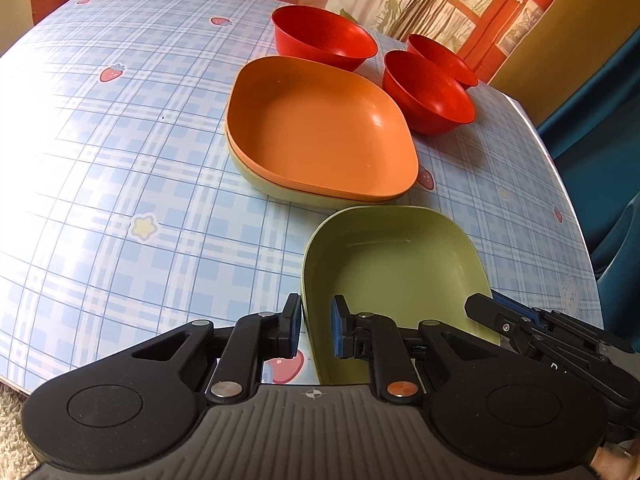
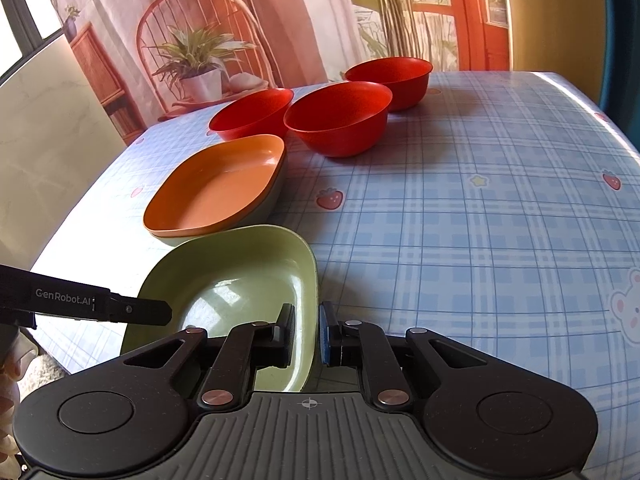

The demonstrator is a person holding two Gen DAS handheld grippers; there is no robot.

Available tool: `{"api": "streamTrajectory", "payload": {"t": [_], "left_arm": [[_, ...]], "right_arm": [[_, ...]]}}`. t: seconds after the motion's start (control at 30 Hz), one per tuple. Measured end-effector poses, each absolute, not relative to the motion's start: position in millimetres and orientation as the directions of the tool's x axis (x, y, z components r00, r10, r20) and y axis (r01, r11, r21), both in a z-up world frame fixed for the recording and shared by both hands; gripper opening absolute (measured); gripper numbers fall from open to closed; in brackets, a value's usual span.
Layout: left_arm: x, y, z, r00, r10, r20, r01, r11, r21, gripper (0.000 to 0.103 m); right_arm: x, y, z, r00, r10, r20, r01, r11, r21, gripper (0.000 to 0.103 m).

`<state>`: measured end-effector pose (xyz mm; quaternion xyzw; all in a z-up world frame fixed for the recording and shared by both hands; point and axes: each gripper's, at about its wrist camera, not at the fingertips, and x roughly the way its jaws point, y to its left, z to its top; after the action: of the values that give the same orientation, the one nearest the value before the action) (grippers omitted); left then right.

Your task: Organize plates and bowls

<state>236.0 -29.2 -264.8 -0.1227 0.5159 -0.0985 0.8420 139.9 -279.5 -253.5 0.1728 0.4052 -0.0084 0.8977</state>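
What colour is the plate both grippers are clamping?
Pale green plate, gripped on opposite rims; clearest in the right wrist view.

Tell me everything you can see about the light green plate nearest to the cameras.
The light green plate is a deep, rounded-square dish, smooth and matte like plastic, empty inside. It sits tilted near the table's front edge, just before the orange-topped stack. The left gripper clamps its left rim and the right gripper its right rim.
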Motion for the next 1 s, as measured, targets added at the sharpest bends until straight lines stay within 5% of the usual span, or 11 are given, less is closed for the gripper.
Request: {"api": "streamTrajectory", "payload": {"t": [1.0], "left_arm": [[225,-24,-237,0.583,-0.233,-0.778,0.084,0.970,-0.227,0.017]], "right_arm": [[146,-273,-235,0.697,0.146,-0.702,0.141,0.932,0.333,0.011]]}}
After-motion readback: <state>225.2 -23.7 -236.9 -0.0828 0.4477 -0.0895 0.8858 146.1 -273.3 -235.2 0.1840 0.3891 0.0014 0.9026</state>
